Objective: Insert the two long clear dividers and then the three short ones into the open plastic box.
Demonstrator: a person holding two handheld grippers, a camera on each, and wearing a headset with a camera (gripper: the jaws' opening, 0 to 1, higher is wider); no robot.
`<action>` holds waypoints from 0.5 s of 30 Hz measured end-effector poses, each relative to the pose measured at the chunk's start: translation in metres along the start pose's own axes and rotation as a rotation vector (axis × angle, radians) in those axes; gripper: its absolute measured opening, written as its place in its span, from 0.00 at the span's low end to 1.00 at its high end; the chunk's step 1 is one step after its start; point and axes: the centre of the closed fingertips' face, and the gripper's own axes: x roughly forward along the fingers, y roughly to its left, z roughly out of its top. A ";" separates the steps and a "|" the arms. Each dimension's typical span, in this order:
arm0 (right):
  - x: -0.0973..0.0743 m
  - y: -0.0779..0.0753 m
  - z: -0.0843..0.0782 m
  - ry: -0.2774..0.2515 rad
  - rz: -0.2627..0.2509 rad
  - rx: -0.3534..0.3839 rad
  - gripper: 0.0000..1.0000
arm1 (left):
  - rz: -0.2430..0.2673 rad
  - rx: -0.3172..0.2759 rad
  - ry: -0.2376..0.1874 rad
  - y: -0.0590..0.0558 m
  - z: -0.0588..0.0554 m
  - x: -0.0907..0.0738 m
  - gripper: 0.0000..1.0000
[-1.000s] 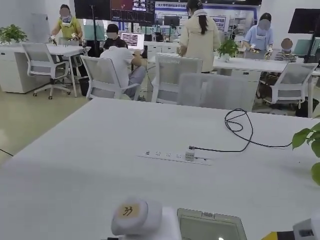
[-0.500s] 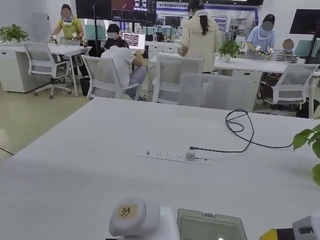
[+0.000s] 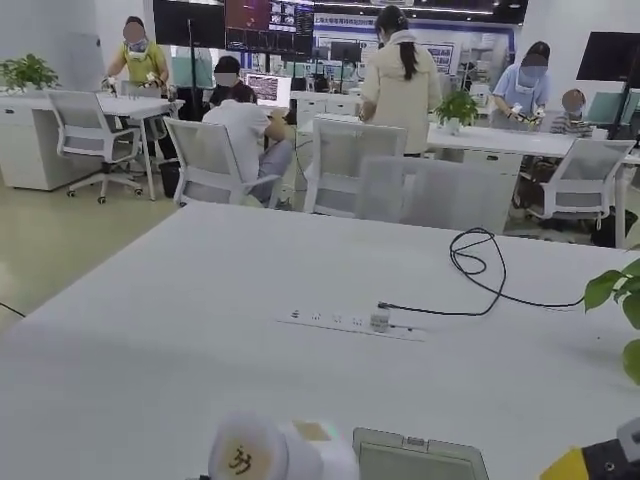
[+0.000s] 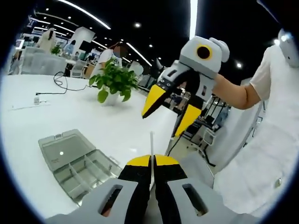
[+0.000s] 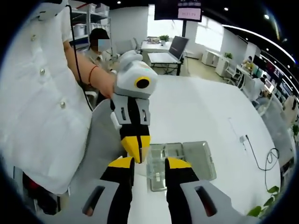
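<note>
Open plastic box [image 4: 74,161] lies on the white bench [image 4: 70,112], its lid flat beside it. Just beside the box, the left gripper [image 4: 152,159] has its jaws pinching a thin clear divider [image 4: 151,142], seen edge-on. The right gripper [image 5: 149,162], near the box, has its jaws spread and empty.

1. Table [image 3: 180,330]: white, smooth, matt with a faint sheen;
2. Box [image 4: 63,147]: clear plastic, slightly cloudy, glossy, with a light spot on its lid;
3. Divider [image 4: 151,142]: thin clear plastic, its edge shining white;
4. Left gripper [image 4: 152,161] and right gripper [image 4: 162,125]: grey matt plastic shells; yellow and black jaw tips, smooth, semi-gloss;
5. Shirt [image 5: 37,107]: white woven cloth, matt, with small shiny buttons;
6. Cable [image 3: 480,265]: black, smooth sheath;
7. Floor [image 3: 50,240]: pale, polished, reflecting light.
</note>
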 end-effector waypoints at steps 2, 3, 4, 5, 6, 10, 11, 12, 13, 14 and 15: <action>0.000 0.002 -0.002 -0.005 0.049 0.016 0.25 | -0.011 0.008 -0.002 -0.004 0.000 0.000 0.00; 0.000 0.002 -0.003 -0.003 0.066 0.021 0.23 | -0.020 0.020 -0.006 -0.005 0.000 -0.001 0.00; 0.001 0.004 -0.003 -0.005 0.084 0.027 0.22 | -0.033 0.027 -0.009 -0.008 0.001 -0.001 0.00; 0.002 0.010 -0.003 -0.007 0.119 0.045 0.22 | -0.042 0.033 -0.008 -0.010 0.001 -0.001 0.00; 0.003 0.013 -0.004 -0.004 0.140 0.047 0.21 | -0.055 0.049 -0.009 -0.013 0.001 -0.001 0.00; 0.007 0.027 -0.004 0.009 0.214 0.051 0.16 | -0.086 0.093 -0.001 -0.021 -0.001 -0.002 0.00; 0.008 0.030 -0.004 0.012 0.228 0.053 0.15 | -0.092 0.102 -0.002 -0.022 -0.002 -0.003 0.00; 0.008 0.033 -0.004 0.015 0.242 0.052 0.14 | -0.096 0.100 -0.002 -0.023 -0.002 -0.003 0.00; 0.009 0.035 -0.004 0.018 0.254 0.052 0.13 | -0.104 0.104 -0.005 -0.025 -0.002 -0.003 0.00; 0.009 0.038 -0.005 0.018 0.269 0.055 0.13 | -0.106 0.107 -0.006 -0.026 -0.002 -0.003 0.00; 0.010 0.039 -0.005 0.019 0.272 0.056 0.13 | -0.110 0.109 -0.005 -0.027 -0.003 -0.003 0.00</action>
